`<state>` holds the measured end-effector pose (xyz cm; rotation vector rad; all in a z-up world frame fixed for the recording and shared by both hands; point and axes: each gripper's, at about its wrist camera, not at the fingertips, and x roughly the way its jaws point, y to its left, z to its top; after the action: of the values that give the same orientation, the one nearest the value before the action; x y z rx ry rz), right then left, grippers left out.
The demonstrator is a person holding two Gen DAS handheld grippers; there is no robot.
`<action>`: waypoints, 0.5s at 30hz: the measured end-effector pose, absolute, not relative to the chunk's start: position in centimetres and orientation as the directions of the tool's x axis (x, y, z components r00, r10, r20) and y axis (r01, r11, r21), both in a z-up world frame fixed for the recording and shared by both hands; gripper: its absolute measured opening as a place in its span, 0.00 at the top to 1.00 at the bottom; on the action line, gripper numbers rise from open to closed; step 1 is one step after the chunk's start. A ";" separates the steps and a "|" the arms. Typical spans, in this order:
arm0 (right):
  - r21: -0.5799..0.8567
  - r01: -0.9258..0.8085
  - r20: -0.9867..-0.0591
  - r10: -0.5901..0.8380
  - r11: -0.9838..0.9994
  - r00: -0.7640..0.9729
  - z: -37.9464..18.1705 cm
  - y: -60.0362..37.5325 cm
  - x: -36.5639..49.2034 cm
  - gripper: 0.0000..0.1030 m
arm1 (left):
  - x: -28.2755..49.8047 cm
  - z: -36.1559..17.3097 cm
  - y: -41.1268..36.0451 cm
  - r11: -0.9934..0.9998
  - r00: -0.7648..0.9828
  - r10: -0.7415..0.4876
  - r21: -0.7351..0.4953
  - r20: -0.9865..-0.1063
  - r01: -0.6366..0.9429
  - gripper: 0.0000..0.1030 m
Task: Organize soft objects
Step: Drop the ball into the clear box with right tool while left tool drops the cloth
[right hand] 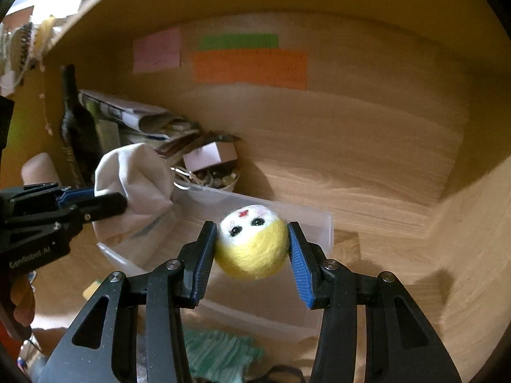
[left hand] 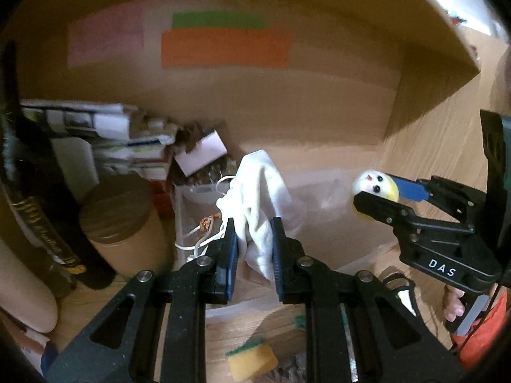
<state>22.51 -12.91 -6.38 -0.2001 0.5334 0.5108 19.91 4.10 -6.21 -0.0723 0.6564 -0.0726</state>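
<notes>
The left gripper (left hand: 254, 239) pinches a white cloth (left hand: 258, 191) between nearly closed pads, the cloth hanging above the clear plastic bin (right hand: 322, 223). The right gripper (right hand: 252, 249) is clamped on a yellow felt ball (right hand: 252, 245) with a white face, held over that bin's middle. To the right the wooden shelf (right hand: 367, 166) lies bare up to its side wall, while a bottle (right hand: 72, 111) and stacked papers (right hand: 137, 118) crowd the left

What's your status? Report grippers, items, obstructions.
Left gripper shut on white cloth. Right gripper shut on yellow felt ball. Both over clear plastic bin. Nothing blocking bin.
</notes>
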 end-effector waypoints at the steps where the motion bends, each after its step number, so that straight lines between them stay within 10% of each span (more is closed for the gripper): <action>1: -0.048 -0.514 -0.543 0.410 0.856 0.733 -6.6 -12.8 22.9 0.60 | 20.2 -6.5 4.1 0.995 0.781 -0.094 -0.091 -0.618 0.047 0.82; 15: -0.056 -0.522 -0.726 0.324 0.851 0.606 -11.5 -11.0 28.1 0.59 | 25.1 -10.6 3.3 0.997 0.644 -0.051 -0.005 -0.763 0.073 0.82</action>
<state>28.08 -10.99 -11.47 -0.2750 0.7776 0.4964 25.14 3.29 -10.56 0.0275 0.8683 -0.0707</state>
